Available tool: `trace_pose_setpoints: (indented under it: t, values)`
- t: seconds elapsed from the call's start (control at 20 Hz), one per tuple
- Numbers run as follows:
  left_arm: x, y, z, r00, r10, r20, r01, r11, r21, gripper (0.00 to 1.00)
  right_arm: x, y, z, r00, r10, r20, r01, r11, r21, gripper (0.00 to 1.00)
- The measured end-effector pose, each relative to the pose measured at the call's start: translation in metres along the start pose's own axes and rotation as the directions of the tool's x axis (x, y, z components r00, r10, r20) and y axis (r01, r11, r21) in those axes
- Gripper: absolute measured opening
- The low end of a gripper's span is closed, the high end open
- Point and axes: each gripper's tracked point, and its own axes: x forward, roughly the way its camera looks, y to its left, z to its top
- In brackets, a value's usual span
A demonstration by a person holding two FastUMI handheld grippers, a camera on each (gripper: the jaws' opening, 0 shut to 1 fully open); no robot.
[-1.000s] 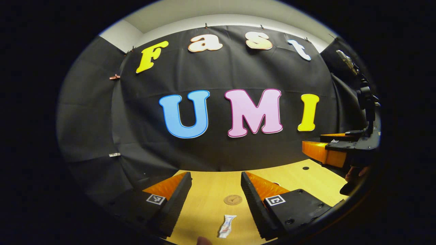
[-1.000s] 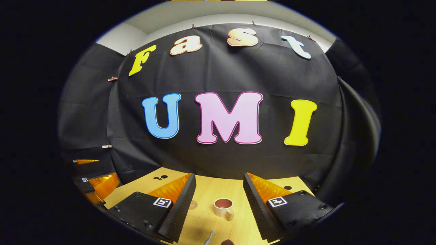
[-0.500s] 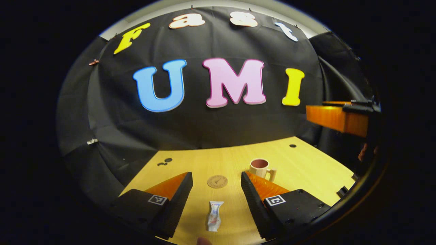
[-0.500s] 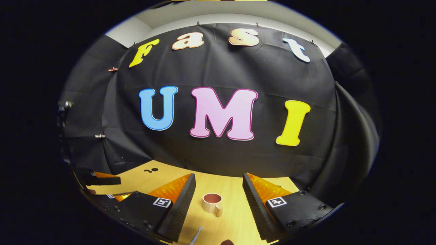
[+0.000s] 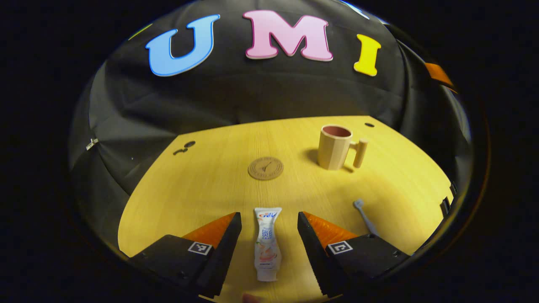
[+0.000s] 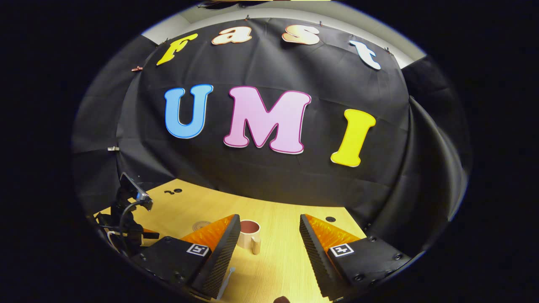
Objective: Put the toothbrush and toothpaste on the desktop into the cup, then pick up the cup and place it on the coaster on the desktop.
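left tongs (image 5: 267, 248) gape wide at frame bottom, astride the toothpaste (image 5: 267, 243) without touching it. right tongs (image 6: 269, 252) gape wide, empty; cup (image 6: 248, 232) centre-left, toothbrush (image 6: 227, 277) lower left on the table (image 6: 278, 261).

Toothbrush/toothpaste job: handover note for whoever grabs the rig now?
Left gripper: open, straddling the toothpaste, which lies flat on the desktop; no contact visible.
Right gripper: open, empty, aimed past the cup; toothbrush lies by its left finger.
In the left gripper view the cup stands upright, empty, right of the coaster.
Done: nothing.
Left: toothpaste and toothbrush into cup, then cup onto coaster.
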Motion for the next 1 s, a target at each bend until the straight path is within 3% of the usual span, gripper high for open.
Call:
trace_pose_setpoints:
  t: [0.3, 0.5, 0.6, 0.8, 0.85, 0.95, 1.0]
  values:
    - [0.033, 0.004, -0.040, 0.992, -0.018, -0.127, 0.020, 1.000, 0.011, 0.84, 0.007, -0.008, -0.036, 0.996, -0.033, -0.079, 0.034, 0.999, 0.013, 0.87]
    - [0.039, -0.004, -0.045, 0.985, -0.072, -0.156, 0.073, 0.997, 0.000, 0.80, 0.010, -0.008, -0.056, 0.991, -0.039, -0.131, 0.043, 0.999, 0.029, 0.87]
    - [0.040, -0.009, -0.044, 0.981, -0.088, -0.170, 0.086, 0.996, -0.022, 0.60, 0.012, -0.002, -0.060, 0.989, -0.030, -0.146, 0.036, 0.999, 0.038, 0.87]
    - [0.040, -0.005, -0.045, 0.981, -0.090, -0.172, 0.086, 0.996, -0.032, 0.37, 0.016, 0.015, -0.076, 0.978, 0.015, -0.210, -0.004, 0.999, 0.052, 0.87]
    - [0.040, -0.004, -0.043, 0.982, -0.087, -0.166, 0.084, 0.996, -0.028, 0.39, 0.015, 0.025, -0.086, 0.967, 0.040, -0.251, -0.024, 0.998, 0.064, 0.87]
    - [0.039, -0.002, -0.040, 0.986, -0.081, -0.148, 0.077, 0.997, -0.029, 0.18, 0.011, 0.043, -0.107, 0.940, 0.081, -0.332, -0.058, 0.995, 0.077, 0.87]
    - [0.036, -0.002, -0.040, 0.985, -0.087, -0.146, 0.083, 0.996, -0.033, 0.21, 0.009, 0.049, -0.118, 0.924, 0.096, -0.369, -0.071, 0.994, 0.081, 0.86]
